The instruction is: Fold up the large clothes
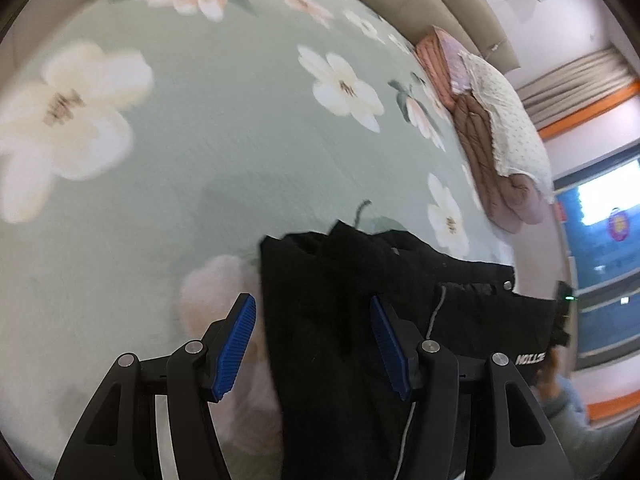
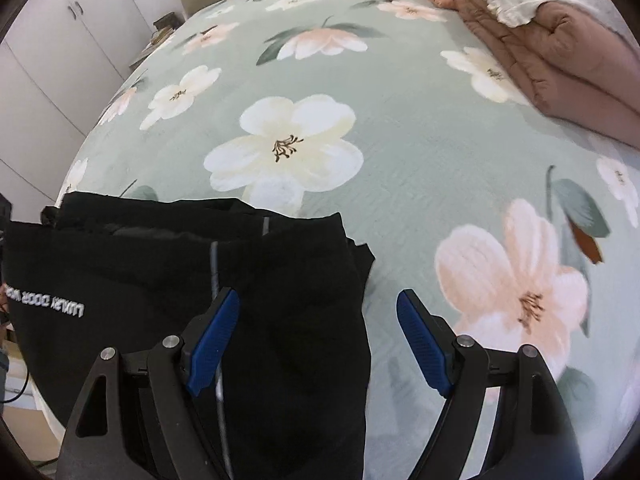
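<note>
A black garment (image 1: 360, 320) with white lettering and a grey drawstring lies folded on the pale green floral bedspread (image 1: 224, 160). In the left wrist view my left gripper (image 1: 312, 320) hangs open above the garment's left edge, its blue pads (image 1: 236, 348) apart and pressing on nothing. The right wrist view shows the same garment (image 2: 160, 280) at lower left. My right gripper (image 2: 320, 316) is open over the garment's right edge, one blue pad above the cloth and the other pad (image 2: 424, 348) above the bedspread (image 2: 400, 140).
A folded pink-brown quilt (image 1: 480, 140) with a white dotted pillow (image 1: 508, 120) on top lies along the bed's far side. White wardrobe doors (image 2: 60, 40) stand beyond the bed's left edge. A window (image 1: 600, 240) and a person's sleeve (image 1: 568, 404) show at right.
</note>
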`<move>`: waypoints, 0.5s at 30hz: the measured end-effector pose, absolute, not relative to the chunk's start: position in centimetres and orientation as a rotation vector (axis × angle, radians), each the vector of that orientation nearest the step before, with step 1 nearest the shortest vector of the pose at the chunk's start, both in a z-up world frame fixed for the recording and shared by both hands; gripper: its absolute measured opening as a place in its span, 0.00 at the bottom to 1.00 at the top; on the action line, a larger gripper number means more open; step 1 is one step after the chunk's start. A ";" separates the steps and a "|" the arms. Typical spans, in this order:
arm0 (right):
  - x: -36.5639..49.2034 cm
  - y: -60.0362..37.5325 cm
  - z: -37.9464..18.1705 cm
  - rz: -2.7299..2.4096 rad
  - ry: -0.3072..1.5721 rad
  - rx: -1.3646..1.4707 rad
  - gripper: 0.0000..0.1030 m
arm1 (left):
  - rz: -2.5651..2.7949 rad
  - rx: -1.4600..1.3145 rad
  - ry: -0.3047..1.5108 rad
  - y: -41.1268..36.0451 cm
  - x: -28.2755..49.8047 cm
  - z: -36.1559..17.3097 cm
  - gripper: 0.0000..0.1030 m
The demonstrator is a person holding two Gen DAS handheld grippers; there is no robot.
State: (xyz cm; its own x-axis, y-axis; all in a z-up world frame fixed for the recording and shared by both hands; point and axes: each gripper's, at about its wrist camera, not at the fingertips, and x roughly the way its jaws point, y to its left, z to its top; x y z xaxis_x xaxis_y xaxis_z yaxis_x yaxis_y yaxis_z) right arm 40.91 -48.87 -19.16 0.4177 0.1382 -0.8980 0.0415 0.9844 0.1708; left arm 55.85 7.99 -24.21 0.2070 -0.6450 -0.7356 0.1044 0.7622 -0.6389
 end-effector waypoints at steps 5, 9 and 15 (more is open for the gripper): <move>42.2 -49.2 -21.3 0.088 1.145 0.233 0.79 | -0.649 -0.640 1.257 6.4 56.6 -26.2 0.51; 41.6 -47.5 -20.5 0.070 1.114 0.158 0.18 | -0.538 -0.531 1.168 5.5 55.1 -23.8 0.09; 40.6 -45.9 -13.0 -0.084 0.923 -0.030 0.14 | -0.452 -0.501 0.946 7.5 53.4 -15.7 0.09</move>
State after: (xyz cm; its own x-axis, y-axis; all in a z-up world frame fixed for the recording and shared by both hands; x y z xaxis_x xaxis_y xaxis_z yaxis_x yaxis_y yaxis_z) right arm 40.56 -45.94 -12.96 0.6008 -0.0857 -0.7948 0.0597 0.9963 -0.0623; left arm 53.36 7.51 -15.74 0.5094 -0.5687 -0.6458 0.1457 0.7967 -0.5866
